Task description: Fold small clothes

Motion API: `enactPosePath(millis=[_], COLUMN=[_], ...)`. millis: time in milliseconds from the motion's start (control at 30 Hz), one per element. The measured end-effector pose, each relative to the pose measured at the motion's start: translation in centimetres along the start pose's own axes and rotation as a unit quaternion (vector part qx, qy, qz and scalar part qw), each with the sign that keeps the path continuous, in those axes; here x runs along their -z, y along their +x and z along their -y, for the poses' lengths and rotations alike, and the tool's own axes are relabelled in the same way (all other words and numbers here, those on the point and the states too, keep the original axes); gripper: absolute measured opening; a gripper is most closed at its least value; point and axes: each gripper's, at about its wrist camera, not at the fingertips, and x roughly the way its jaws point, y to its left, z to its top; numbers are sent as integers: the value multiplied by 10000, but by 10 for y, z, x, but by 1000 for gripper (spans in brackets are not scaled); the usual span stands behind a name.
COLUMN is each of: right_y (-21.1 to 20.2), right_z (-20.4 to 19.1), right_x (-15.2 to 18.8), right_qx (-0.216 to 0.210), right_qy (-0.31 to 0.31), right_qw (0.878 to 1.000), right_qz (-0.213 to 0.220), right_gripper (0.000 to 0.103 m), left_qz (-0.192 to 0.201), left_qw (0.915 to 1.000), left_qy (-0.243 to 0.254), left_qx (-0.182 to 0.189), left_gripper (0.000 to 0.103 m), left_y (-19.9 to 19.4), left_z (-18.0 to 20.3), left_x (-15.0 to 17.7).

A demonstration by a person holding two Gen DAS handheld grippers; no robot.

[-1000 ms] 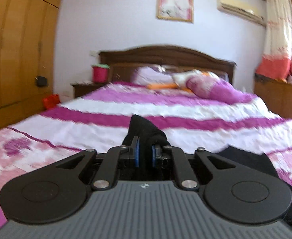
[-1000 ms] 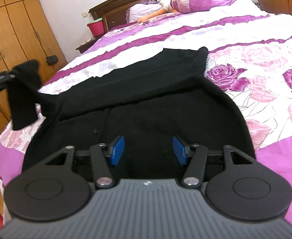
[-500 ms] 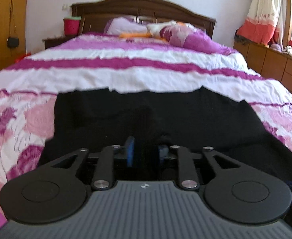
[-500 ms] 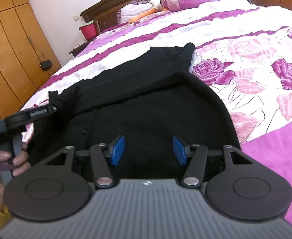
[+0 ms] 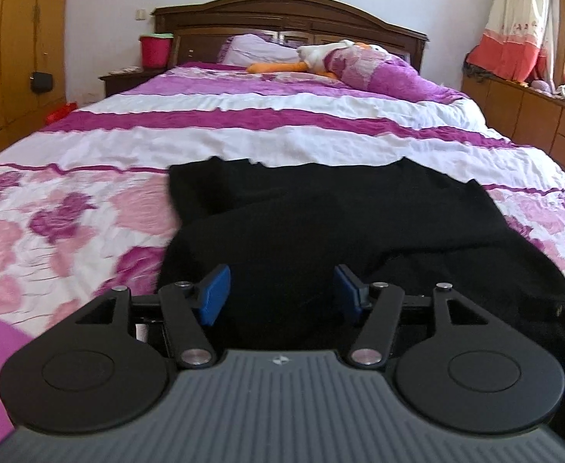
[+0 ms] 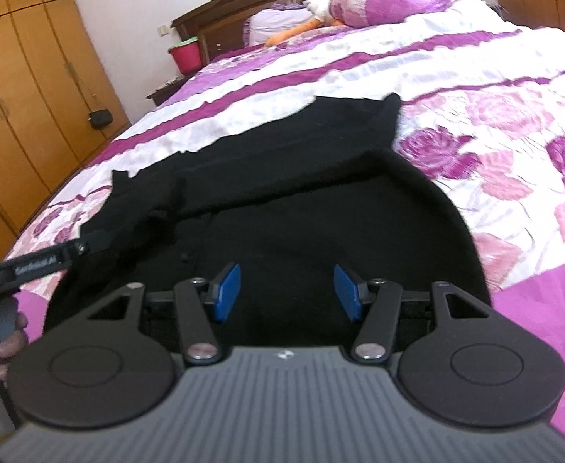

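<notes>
Garment: black garment (image 5: pixel 321 223) is lying spread on the bed (image 5: pixel 282 115), across the floral band of the bedspread at the end far from the headboard (image 5: pixel 282 11); part of the cloth is lying folded over the rest, with a rounded edge showing on the side away from the wardrobe (image 6: pixel 20 88).
Left claw: left claw (image 5: pixel 282 291) is hanging low over the near part of the garment; its jaws have just been opening and are standing apart, blue pads (image 5: pixel 215 294) clear of the cloth, black fabric lying beneath and between them, nothing gripped.
Right claw: right claw (image 6: pixel 287 291) is hovering over the garment's near portion, jaws standing moderately wide, nothing pinched.
Hand: person's hand (image 6: pixel 0 341) is gripping the left claw's handle at the garment's wardrobe-side edge.
Headboard end: pillows and a plush toy (image 5: pixel 321 58) are lying against the headboard; a red bucket (image 5: pixel 155 50) is sitting on the nightstand beside it.
</notes>
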Motion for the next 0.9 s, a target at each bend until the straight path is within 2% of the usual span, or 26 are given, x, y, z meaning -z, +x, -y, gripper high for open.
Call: enactPosePath(millis=[300, 533, 767, 900], right_y=[15, 36, 63, 85], right_z=[-56, -110, -163, -180], right_x=[-10, -12, -2, 2], right_qx=[-461, -899, -1286, -1196], right_qy=[-605, -1194, -1926, -2190], right_qw=[9971, 9886, 9721, 9671], right_qz=[-45, -171, -368, -488], right_gripper=[56, 56, 56, 56], left_qz=[-172, -336, -388, -425], left_qw=[9968, 9913, 9908, 9907], left_qy=[-315, -409, -542, -590], left_qx=[-719, -1204, -1175, -1148], left_gripper=[65, 65, 65, 65], left_y=[-25, -26, -26, -25], left_z=[-47, -69, -76, -80], left_x=[19, 29, 34, 39])
